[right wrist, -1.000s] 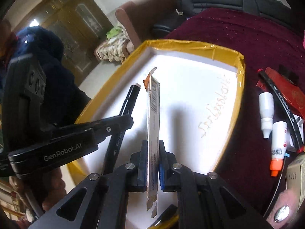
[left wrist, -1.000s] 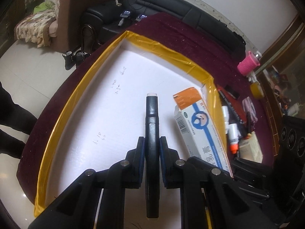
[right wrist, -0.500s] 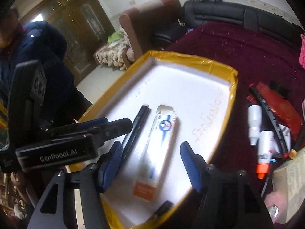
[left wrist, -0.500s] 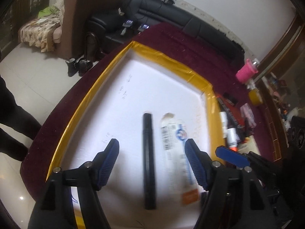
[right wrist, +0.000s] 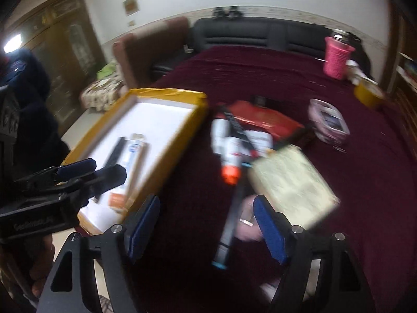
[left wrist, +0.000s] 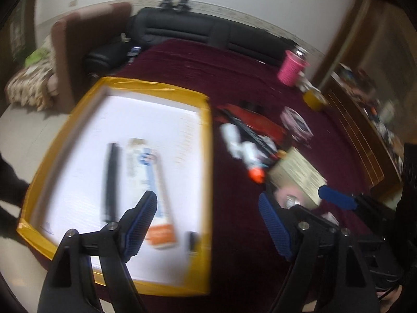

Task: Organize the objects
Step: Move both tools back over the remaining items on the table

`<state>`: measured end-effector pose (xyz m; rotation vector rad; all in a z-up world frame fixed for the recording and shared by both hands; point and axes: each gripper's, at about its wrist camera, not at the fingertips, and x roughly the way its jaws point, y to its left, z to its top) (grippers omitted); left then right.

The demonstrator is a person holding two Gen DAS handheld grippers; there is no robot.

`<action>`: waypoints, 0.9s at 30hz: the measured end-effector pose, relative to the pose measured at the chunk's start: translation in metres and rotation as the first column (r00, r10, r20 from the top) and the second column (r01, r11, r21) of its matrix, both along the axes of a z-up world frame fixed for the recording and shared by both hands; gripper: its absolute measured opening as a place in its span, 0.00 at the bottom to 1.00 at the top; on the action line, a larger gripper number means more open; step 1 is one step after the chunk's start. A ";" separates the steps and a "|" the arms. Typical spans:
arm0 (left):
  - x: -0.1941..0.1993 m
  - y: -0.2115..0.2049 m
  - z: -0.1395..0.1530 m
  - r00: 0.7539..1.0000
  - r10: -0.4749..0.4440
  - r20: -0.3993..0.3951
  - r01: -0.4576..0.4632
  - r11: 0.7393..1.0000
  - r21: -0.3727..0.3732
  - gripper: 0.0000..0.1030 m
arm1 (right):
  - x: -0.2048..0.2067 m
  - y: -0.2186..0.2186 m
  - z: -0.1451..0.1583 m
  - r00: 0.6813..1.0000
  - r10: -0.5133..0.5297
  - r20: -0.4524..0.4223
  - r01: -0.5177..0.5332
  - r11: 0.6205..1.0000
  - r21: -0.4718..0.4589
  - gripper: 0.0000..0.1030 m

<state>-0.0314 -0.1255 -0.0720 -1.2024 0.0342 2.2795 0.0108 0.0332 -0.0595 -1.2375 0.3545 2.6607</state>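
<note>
A: Left gripper (left wrist: 208,219) state?

B: Jaws spread wide, nothing between the blue pads (left wrist: 142,221). It hangs over the right edge of the yellow-rimmed tray (left wrist: 206,156) and the maroon tablecloth (left wrist: 234,78).

A: Right gripper (right wrist: 206,224)?

B: Also spread wide and empty. It sits over the tablecloth, right of the tray, with a long dark pen (right wrist: 232,216) lying on the cloth between its pads (right wrist: 268,227), not touched by either.

A: Tray contents?

B: A black marker (left wrist: 110,180) and a white-and-blue box with an orange end (left wrist: 151,190), side by side and roughly parallel on the white floor of the tray. A small dark item (left wrist: 192,240) lies near the tray's right wall; too blurred to name.

A: Outside the tray?

B: A cluster on the cloth just right of the tray: a white bottle (right wrist: 219,133), a white tube with an orange cap (right wrist: 230,161), a red flat packet (right wrist: 263,120), a pale booklet or box (right wrist: 292,182). Beyond these, a pink-rimmed lidded container (right wrist: 328,120). Further back, a pink cup (right wrist: 337,57) and a yellow tape roll (right wrist: 367,92).

A: Image quality?

B: Both views motion-blurred; labels unreadable.
</note>
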 end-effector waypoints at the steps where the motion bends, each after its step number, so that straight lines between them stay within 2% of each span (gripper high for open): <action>1: 0.004 0.009 0.000 1.000 -0.016 0.000 0.016 1.000 -0.005 0.78 | 0.008 0.005 0.000 1.000 -0.015 -0.001 0.015 1.000 0.003 0.78; 6: 0.024 0.046 -0.001 0.997 -0.074 -0.005 0.074 0.997 -0.026 0.78 | 0.039 0.035 -0.001 0.997 -0.077 -0.008 0.077 0.997 -0.017 0.78; 11: 0.031 0.064 -0.003 0.995 -0.096 -0.002 0.096 0.994 -0.051 0.78 | 0.054 0.051 -0.005 0.995 -0.103 -0.011 0.103 0.994 -0.039 0.78; 20: 0.034 0.072 -0.016 0.994 -0.103 0.026 0.105 0.990 -0.089 0.78 | 0.079 0.076 -0.015 0.987 -0.164 -0.008 0.161 0.980 -0.118 0.78; 27: 0.038 0.078 -0.034 0.990 -0.126 0.055 0.132 0.984 -0.123 0.78 | 0.100 0.099 -0.036 0.969 -0.240 0.059 0.246 0.953 -0.175 0.78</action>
